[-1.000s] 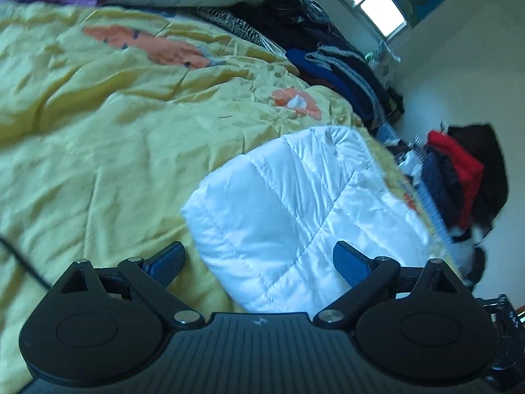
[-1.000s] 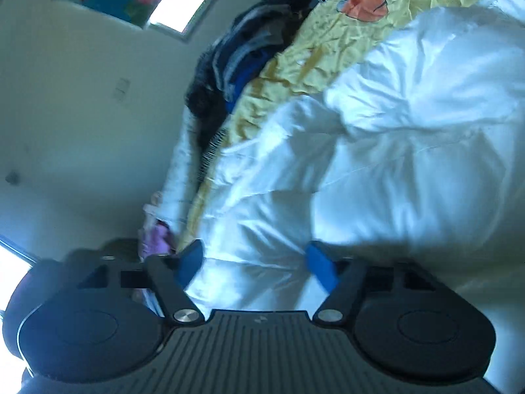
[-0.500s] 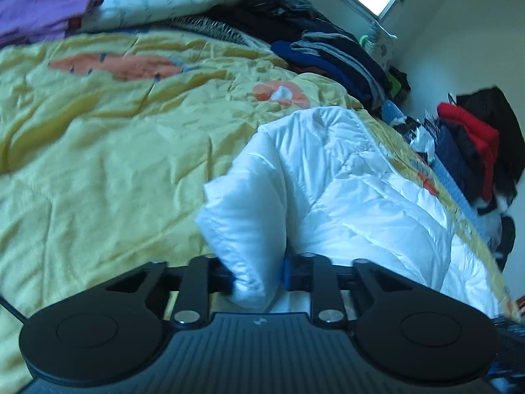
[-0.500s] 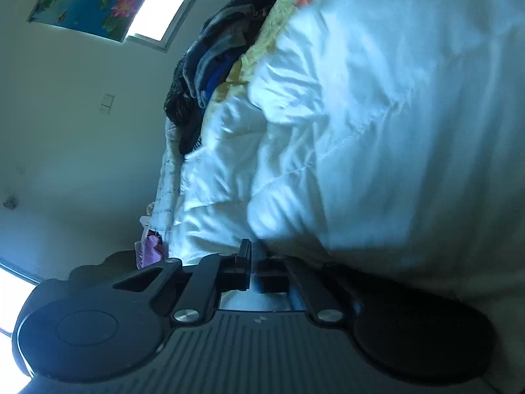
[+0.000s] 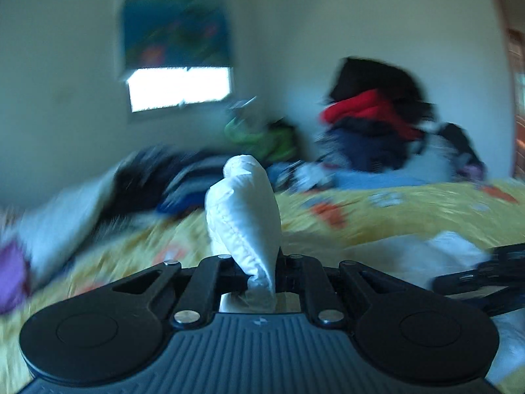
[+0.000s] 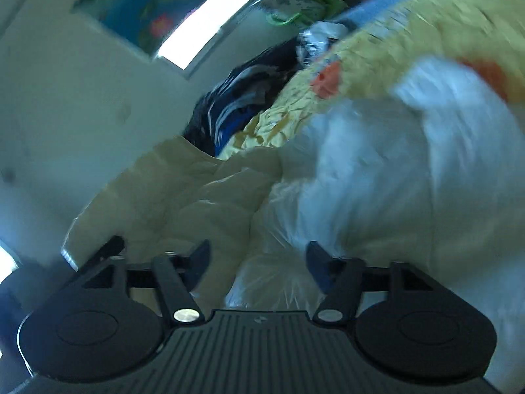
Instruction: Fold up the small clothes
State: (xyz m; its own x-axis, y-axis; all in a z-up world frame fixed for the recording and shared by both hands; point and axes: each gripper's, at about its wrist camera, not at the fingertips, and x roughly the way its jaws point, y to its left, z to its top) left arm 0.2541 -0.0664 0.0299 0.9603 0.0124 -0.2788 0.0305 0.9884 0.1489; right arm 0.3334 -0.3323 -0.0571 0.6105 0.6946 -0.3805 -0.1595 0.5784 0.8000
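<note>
White quilted nylon, puffed with soft filling, stands up from your left gripper (image 5: 261, 274) — a bunched edge of the small white padded jacket (image 5: 244, 216) pinched hard between the nearly closed jaws, the fold rising above them like a flag. Behind that fold lies the yellow bedspread with orange patches (image 5: 377, 213), and beyond the bedspread the blurred heap of dark, red and blue clothes (image 5: 367, 124) against the wall.

Your right gripper (image 6: 257, 264) shows its jaws spread wide with nothing between them. The bulk of the jacket (image 6: 377, 177) lies on the bedspread (image 6: 377, 42) just ahead of and to the right of those open fingers, its glossy shell crumpled; part of it looks cream in this light.

Expect a light, springy garment. The shell looks slick, so a shallow pinch on one puffed channel may slide out — take hold at a stitched seam or hem, where the padding is thin and the layers flatten under the pads. The filling will probably push any fold back open, so press the crease down against the bedspread before you let go. Much of both views is motion-blurred, so sleeves and collar cannot be told apart.
</note>
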